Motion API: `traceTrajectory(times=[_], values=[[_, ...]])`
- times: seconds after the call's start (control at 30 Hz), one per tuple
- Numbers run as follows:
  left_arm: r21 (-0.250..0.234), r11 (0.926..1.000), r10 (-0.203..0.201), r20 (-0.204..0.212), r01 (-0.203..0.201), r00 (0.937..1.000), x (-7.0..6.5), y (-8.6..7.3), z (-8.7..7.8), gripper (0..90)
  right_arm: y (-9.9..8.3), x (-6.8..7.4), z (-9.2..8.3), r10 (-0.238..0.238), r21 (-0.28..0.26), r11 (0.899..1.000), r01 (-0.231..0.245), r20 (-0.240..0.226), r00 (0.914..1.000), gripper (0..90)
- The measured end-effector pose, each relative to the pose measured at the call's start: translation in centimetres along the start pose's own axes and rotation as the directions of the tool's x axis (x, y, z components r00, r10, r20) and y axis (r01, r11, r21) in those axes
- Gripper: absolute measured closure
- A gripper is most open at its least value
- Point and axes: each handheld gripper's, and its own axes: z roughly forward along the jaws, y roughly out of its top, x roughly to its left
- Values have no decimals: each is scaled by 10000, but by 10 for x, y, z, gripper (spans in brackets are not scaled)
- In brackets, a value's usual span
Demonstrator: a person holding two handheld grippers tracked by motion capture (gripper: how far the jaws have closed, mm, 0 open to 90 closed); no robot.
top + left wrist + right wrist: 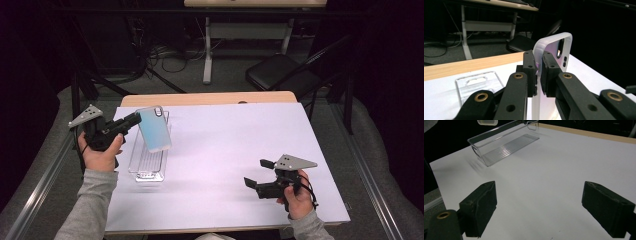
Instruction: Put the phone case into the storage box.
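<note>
Nearest us, our right gripper hovers over bare white table, well right of the clear bin, jaws spread wide with nothing between them. The bin holds nothing, with open table stretching from it toward the wooden far edge. Above its far end, our left gripper clamps the pale blue phone case by its edge, tilted, clear of the rim.

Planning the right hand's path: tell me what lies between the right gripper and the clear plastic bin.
Only bare white tabletop lies between the right gripper and the clear plastic bin, per the right gripper view.
</note>
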Motion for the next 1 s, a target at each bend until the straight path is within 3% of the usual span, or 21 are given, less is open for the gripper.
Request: traceTrajectory(times=[0.5, 0.77, 1.0], values=[[42, 9995, 330, -594, -328, 9977, 22, 20, 17, 834, -5, -3, 3, 57, 196, 9998, -58, 44, 10000, 126], [56, 9979, 650, -1098, -648, 9918, 30, 28, 28, 835, -6, -4, 4, 82, 203, 9998, -82, 25, 10000, 127], [105, 9975, 707, -1390, -699, 9878, 40, 26, 39, 835, -6, -5, 3, 96, 197, 9998, -97, 16, 10000, 131]])
